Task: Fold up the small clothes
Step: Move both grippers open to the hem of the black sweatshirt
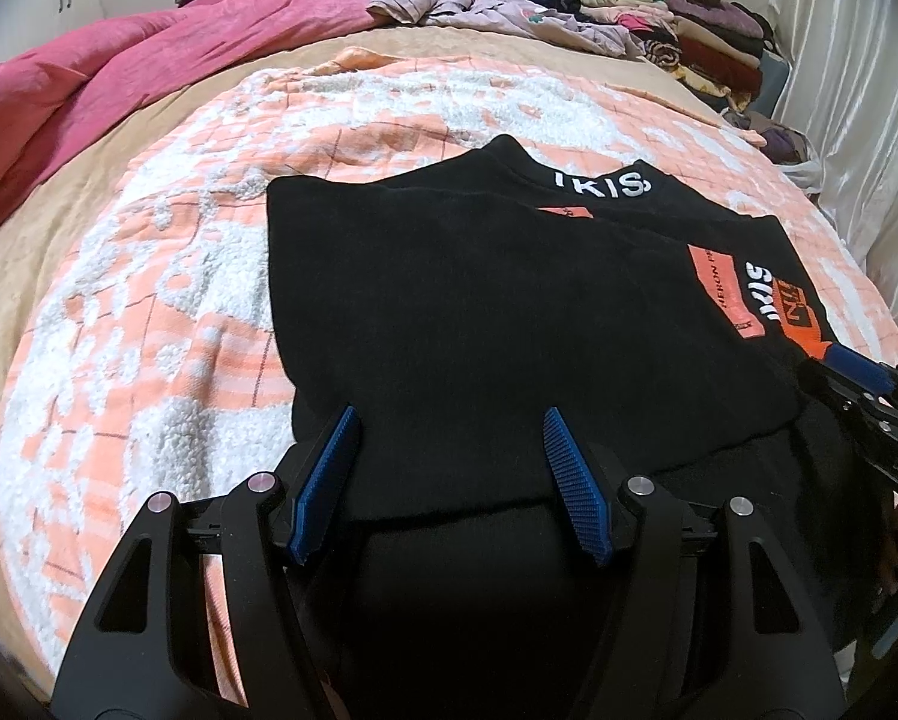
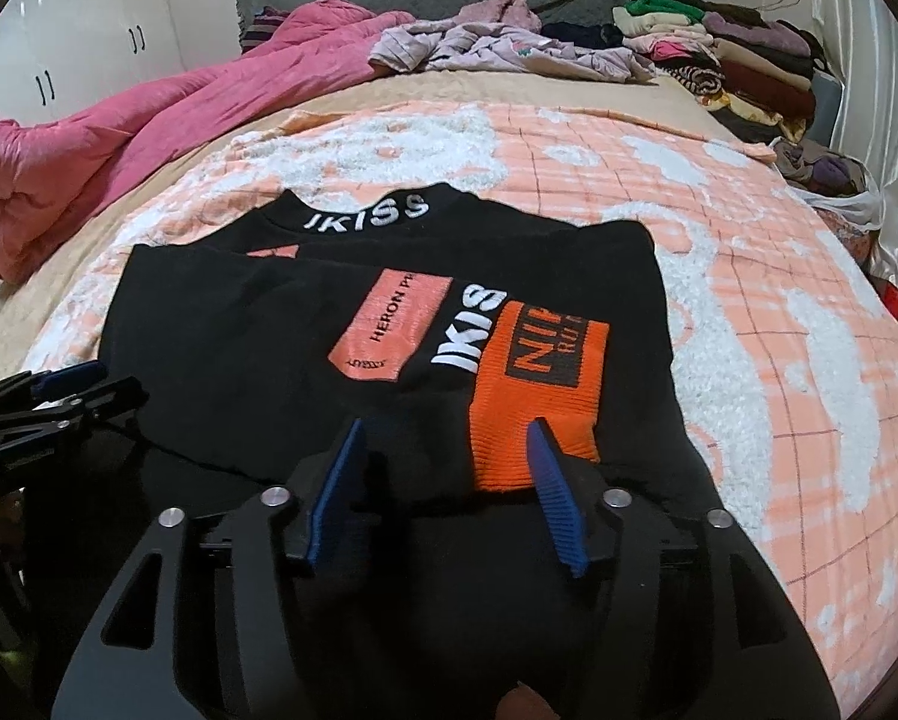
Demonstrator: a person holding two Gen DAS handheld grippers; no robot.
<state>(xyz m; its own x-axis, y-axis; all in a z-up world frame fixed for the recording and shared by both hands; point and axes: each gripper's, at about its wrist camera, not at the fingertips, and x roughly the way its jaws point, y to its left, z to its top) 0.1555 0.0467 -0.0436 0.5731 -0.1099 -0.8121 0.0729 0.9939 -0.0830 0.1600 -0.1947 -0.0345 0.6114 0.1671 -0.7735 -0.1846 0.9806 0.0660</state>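
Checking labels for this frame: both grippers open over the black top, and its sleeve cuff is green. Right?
Not quite: the cuff is orange, not green, as the right wrist view shows. Otherwise yes: the left gripper and the right gripper are both open over the black top.

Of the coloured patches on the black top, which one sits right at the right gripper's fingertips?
The bright orange ribbed patch reading "NIP", on the black top. The right gripper has one fingertip against its lower edge; the paler salmon "HERON" patch lies farther up and left.
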